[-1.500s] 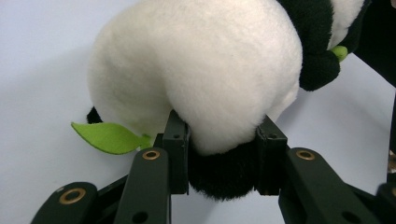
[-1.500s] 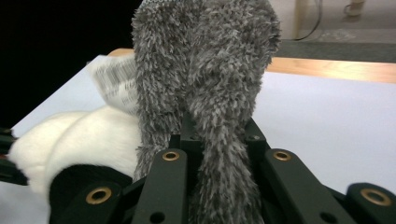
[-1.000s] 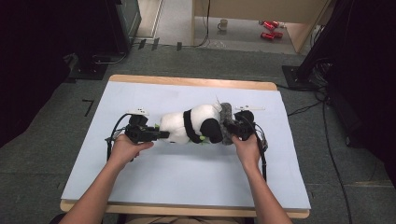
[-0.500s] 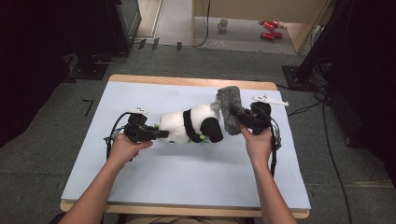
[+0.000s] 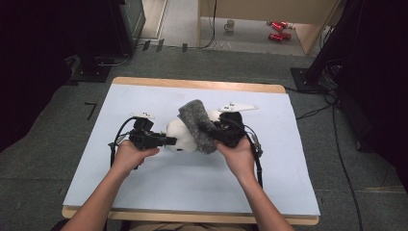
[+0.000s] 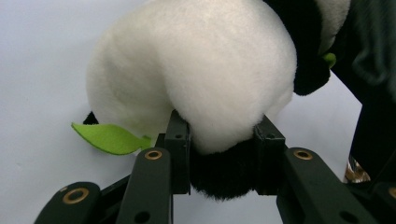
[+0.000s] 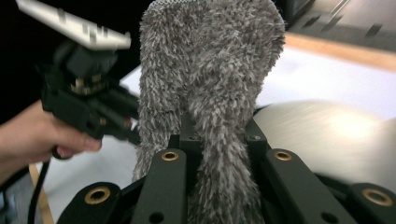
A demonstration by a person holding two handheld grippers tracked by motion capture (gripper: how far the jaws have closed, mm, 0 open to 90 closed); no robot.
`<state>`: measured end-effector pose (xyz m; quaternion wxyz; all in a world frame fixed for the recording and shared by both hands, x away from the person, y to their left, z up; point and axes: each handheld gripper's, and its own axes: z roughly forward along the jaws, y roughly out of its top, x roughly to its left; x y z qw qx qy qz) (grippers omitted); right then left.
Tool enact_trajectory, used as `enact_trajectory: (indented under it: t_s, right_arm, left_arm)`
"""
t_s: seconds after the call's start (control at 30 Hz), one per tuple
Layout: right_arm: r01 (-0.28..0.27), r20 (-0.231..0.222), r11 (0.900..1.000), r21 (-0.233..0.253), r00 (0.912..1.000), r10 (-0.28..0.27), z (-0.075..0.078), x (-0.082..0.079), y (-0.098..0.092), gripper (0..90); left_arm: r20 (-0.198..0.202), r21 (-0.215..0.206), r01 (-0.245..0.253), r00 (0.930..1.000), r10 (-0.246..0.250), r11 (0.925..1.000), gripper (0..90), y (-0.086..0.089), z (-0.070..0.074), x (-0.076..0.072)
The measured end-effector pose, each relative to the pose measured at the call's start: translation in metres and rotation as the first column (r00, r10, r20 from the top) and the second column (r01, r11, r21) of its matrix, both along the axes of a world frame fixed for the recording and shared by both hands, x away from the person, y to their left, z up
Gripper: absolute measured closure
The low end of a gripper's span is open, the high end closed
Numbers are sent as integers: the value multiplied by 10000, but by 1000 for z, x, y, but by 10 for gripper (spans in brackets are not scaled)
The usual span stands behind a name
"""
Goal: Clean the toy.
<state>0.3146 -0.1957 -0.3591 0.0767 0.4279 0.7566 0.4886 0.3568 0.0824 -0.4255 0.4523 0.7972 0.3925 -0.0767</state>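
A white and black panda plush (image 5: 179,138) lies mid-table on the white mat (image 5: 144,101). My left gripper (image 5: 169,140) is shut on its left end; in the left gripper view the jaws pinch white and black fur (image 6: 223,154), with a green felt leaf (image 6: 109,137) beside them. A grey fuzzy cloth (image 5: 195,124) drapes over the plush's middle and right part. My right gripper (image 5: 210,130) is shut on that cloth (image 7: 210,93), which stands up between its jaws. The plush's head is hidden under the cloth.
The mat covers a wooden table (image 5: 192,84) on grey carpet. Black equipment stands (image 5: 91,72) and cables (image 5: 337,144) lie on the floor around it. In the right gripper view, the left gripper (image 7: 88,102) is close at the left.
My right gripper has swung left with the grey cloth, from the plush's right end up and over its body. The left gripper has stayed put on the plush.
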Motion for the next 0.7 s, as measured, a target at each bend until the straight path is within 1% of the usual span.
enact_trajectory:
  t_s: [0.07,0.13,0.17,0.2,0.27,0.37,0.4,0.47,0.53,0.6,0.7]
  right_arm:
    - [-28,-190,9996,-285,9998,23,-9,2,6,764]
    - [60,-199,9972,-743,9998,-75,-17,4,11,758]
    - [171,-66,9937,-1109,9998,-179,-21,5,12,758]
    - [202,77,9918,-1258,9998,-194,-23,5,11,758]
    - [304,194,9889,-1453,9994,-279,-24,6,9,762]
    - [459,436,9829,-1783,9983,-387,-22,7,5,767]
    - [470,429,9821,-1822,9983,-399,-21,7,4,768]
    - [513,419,9825,-1788,9981,-444,-19,8,0,768]
    - [653,540,9806,-1847,9970,-562,-15,8,-4,769]
    - [839,635,9786,-1879,9953,-732,-10,7,-8,768]
    - [898,608,9784,-1864,9950,-798,-11,9,-10,768]
  left_arm:
    - [169,-9,57,9998,-57,10000,660,-5,-1,-2]
    - [369,120,101,9993,-106,9999,658,-10,-2,-5]
    - [451,258,59,9990,-71,9996,657,-13,-3,-5]
    - [465,212,24,9989,-34,9998,655,-14,-4,-5]
    - [570,90,-21,9984,16,10000,649,-15,-6,-5]
    - [806,87,-109,9967,102,9999,641,-16,-6,-5]
    - [871,137,-109,9962,97,9998,642,-16,-6,-5]
    - [889,96,-172,9959,163,9998,642,-16,-7,-5]
    - [936,133,-210,9954,196,9997,642,-15,-7,-4]
    - [922,82,-238,9955,230,9997,642,-14,-8,-3]
    - [1019,110,-206,9946,194,9997,638,-15,-9,-4]
